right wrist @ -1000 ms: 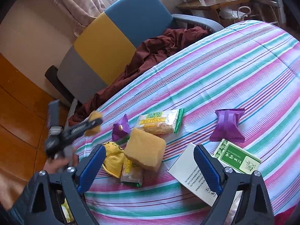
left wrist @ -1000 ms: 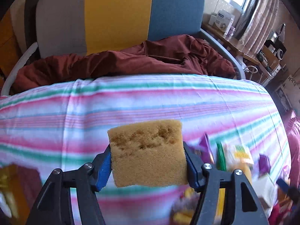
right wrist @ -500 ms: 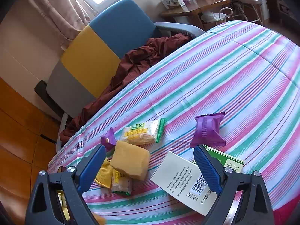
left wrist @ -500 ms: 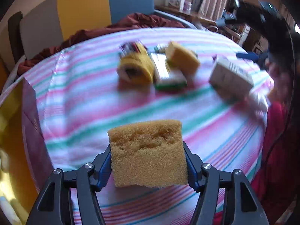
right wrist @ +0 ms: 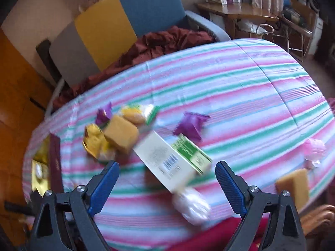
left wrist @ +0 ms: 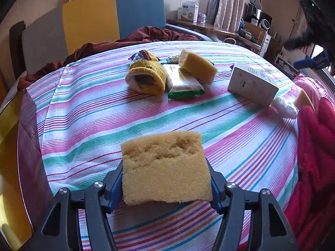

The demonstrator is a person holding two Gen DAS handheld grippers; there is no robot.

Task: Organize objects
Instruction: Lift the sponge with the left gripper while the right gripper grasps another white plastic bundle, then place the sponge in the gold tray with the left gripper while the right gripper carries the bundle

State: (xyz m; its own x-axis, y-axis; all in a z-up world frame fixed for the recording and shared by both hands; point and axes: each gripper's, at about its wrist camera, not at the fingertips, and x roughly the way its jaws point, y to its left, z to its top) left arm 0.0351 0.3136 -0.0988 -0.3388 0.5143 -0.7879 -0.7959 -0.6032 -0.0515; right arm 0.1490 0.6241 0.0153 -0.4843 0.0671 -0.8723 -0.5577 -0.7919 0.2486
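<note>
Left gripper (left wrist: 166, 185) jaws clamped on a yellow sponge (left wrist: 165, 168), held above the near edge of the striped desk (left wrist: 104, 121); right gripper (right wrist: 167, 186) jaws wide apart, nothing between them, over a white box (right wrist: 165, 163); second sponge (left wrist: 197, 63) rests among snack packets mid-desk.

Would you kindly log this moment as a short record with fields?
surface: striped tablecloth
left claw: shut on a sponge, held above the cloth
right claw: open, empty
centre pile: second sponge, yellow cloth roll, snack packet
right of the pile: white box
</note>
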